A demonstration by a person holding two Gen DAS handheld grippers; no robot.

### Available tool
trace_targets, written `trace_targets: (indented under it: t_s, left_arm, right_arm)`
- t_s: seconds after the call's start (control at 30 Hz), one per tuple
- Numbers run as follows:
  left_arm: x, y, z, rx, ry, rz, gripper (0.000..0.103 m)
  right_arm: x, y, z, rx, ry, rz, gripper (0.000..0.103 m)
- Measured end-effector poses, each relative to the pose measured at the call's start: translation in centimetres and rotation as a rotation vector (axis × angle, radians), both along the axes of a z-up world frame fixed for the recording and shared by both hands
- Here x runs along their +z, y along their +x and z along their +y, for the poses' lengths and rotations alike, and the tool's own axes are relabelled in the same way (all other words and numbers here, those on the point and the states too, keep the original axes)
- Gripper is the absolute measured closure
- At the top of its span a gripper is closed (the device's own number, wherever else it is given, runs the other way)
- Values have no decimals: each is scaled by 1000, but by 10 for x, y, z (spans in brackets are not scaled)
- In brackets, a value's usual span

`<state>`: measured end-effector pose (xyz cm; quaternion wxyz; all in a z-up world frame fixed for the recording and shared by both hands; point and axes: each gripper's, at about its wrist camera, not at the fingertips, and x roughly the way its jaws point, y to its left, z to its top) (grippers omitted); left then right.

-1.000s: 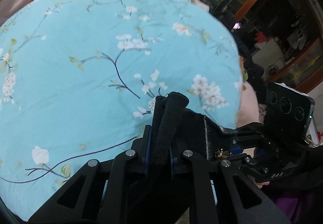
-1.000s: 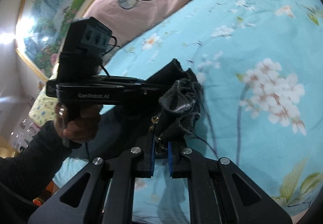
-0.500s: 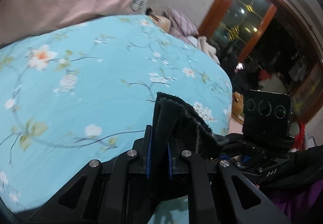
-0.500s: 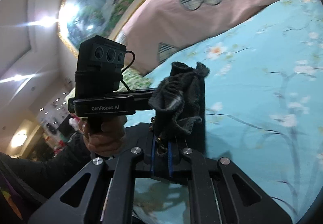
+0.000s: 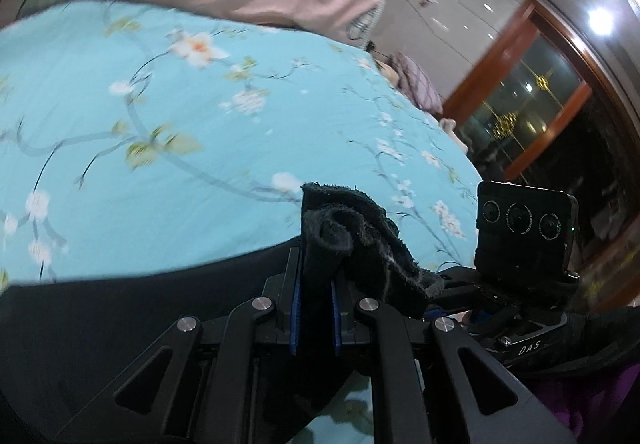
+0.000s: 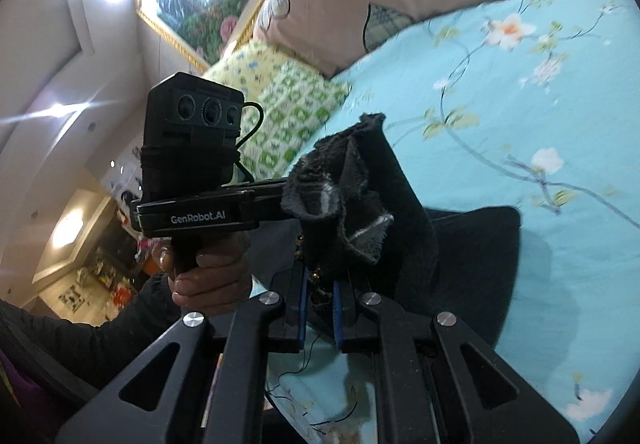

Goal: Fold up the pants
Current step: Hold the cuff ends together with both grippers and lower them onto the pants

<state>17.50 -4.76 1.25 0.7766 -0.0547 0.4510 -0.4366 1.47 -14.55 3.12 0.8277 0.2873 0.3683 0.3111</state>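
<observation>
left gripper (image 5: 314, 280): fingers clamped on pants (image 5: 352, 244) edge
right gripper (image 6: 320, 284): fingers clamped on bunched edge, beside left
pants: lifted, hanging over bed (image 5: 160, 172)
room: bare floral sheet ahead

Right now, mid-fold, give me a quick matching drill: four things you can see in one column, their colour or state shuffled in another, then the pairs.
1. pants
2. bedsheet
3. pillow
4. left hand-held gripper

A. yellow-green patterned
B. shut on fabric
C. black, fuzzy edge
D. light blue with blossoms

Pairs: 1-C, 2-D, 3-A, 4-B
</observation>
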Motion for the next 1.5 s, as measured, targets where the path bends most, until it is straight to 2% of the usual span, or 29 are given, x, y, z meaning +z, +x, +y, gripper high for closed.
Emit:
trace_targets:
  t_s: [0.23, 0.47, 0.53, 0.6, 0.7, 0.83, 1.0, 1.23, 1.27, 1.33, 1.37, 1.5]
  left_arm:
    - [-31, -1, 31, 102, 1, 76, 96]
    - [-47, -8, 53, 172, -15, 137, 95]
    - [-50, -11, 58, 199, -8, 147, 95]
    - [-50, -15, 62, 214, -3, 148, 95]
    - [-50, -21, 71, 255, -5, 157, 94]
    - [-50, -29, 88, 339, 3, 153, 94]
    - [-46, -37, 107, 399, -26, 154, 89]
    - [-43, -56, 129, 499, -26, 148, 89]
    - [-43, -59, 133, 514, -27, 148, 88]
    - [-42, -66, 141, 551, -39, 148, 69]
    - [-41, -72, 149, 582, -53, 143, 65]
    - [-43, -87, 174, 675, -91, 153, 63]
  right_arm:
    - [-26, 16, 22, 56, -63, 70, 89]
    - [-31, 20, 33, 86, -93, 95, 86]
    - [-32, 19, 35, 95, -96, 99, 82]
    - [-31, 19, 39, 107, -94, 95, 72]
    - [-29, 18, 45, 126, -102, 83, 63]
    - [-28, 18, 51, 135, -103, 81, 63]
    - [-21, 17, 58, 165, -96, 72, 63]
    - [-7, 18, 70, 197, -97, 28, 63]
    - [-6, 19, 71, 200, -95, 24, 63]
    - [-2, 22, 73, 206, -99, 15, 63]
    - [-1, 23, 74, 210, -102, 12, 63]
    - [4, 32, 84, 222, -128, 7, 63]
